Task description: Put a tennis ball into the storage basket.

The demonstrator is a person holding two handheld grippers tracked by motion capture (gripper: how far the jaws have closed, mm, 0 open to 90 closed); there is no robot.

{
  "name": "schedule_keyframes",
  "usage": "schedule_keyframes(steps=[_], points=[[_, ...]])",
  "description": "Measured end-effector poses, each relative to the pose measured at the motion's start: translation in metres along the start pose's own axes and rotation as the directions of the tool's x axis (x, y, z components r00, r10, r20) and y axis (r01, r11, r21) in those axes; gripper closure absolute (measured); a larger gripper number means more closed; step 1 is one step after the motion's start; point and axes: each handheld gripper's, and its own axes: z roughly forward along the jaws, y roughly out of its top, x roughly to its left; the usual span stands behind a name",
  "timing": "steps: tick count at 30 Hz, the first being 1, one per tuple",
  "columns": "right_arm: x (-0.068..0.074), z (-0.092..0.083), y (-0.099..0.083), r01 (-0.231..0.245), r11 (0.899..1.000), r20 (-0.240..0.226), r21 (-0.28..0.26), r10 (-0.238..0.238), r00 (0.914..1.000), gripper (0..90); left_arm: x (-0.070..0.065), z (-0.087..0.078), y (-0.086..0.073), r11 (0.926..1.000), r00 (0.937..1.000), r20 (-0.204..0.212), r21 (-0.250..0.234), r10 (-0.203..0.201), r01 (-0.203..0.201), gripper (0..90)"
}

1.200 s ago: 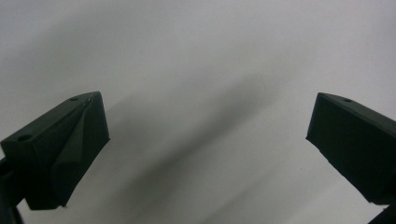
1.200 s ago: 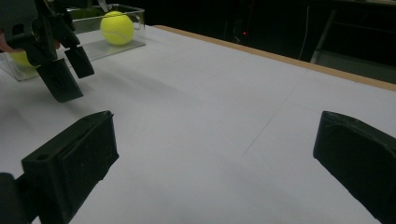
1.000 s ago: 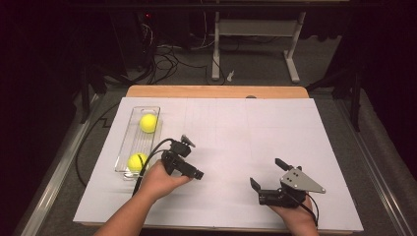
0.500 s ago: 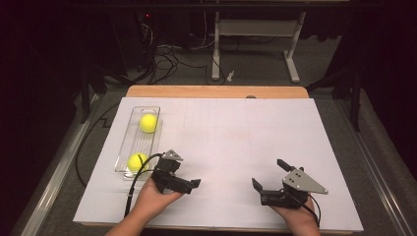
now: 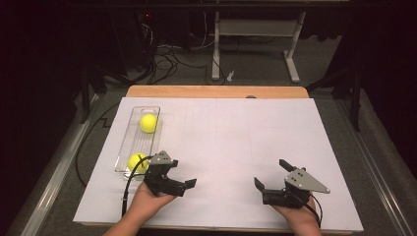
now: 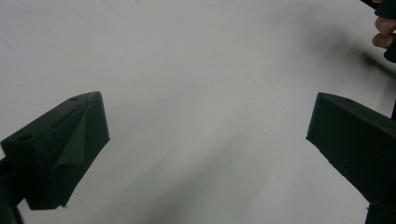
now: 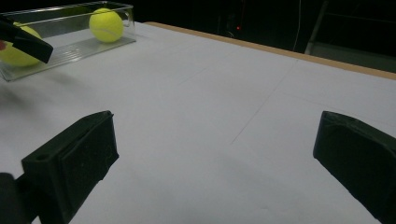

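Observation:
A clear plastic tray (image 5: 129,132) lies along the left side of the white table. It holds two yellow tennis balls, one toward the far end (image 5: 148,123) and one at the near end (image 5: 136,162). My left gripper (image 5: 182,175) sits low just right of the tray's near end, open and empty, pointing right. In the left gripper view its jaws (image 6: 208,126) stand wide apart over bare white table. My right gripper (image 5: 271,174) rests near the front right, open and empty. The right gripper view shows the tray (image 7: 70,49) and both balls (image 7: 106,24) (image 7: 13,50) at upper left.
White paper (image 5: 231,132) covers the table, with a wooden edge (image 5: 216,91) at the back. Beyond it are cables and a metal stand (image 5: 253,29) on the dark floor. A dark part of the left gripper (image 7: 25,41) crosses in front of the near ball.
My left gripper has drawn back from beside the tray toward the front edge and turned to point right. The right gripper has barely moved. Both balls stay in the tray.

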Motion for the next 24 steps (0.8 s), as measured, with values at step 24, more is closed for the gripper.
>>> schedule_keyframes(steps=[24], points=[[-0.004,-0.013,0.005,-0.025,0.999,0.017,-0.047,0.026,0.9995,0.3,-0.006,-0.021,-0.007,0.9862,0.998,0.053,-0.163,0.035,-0.026,0.3]])
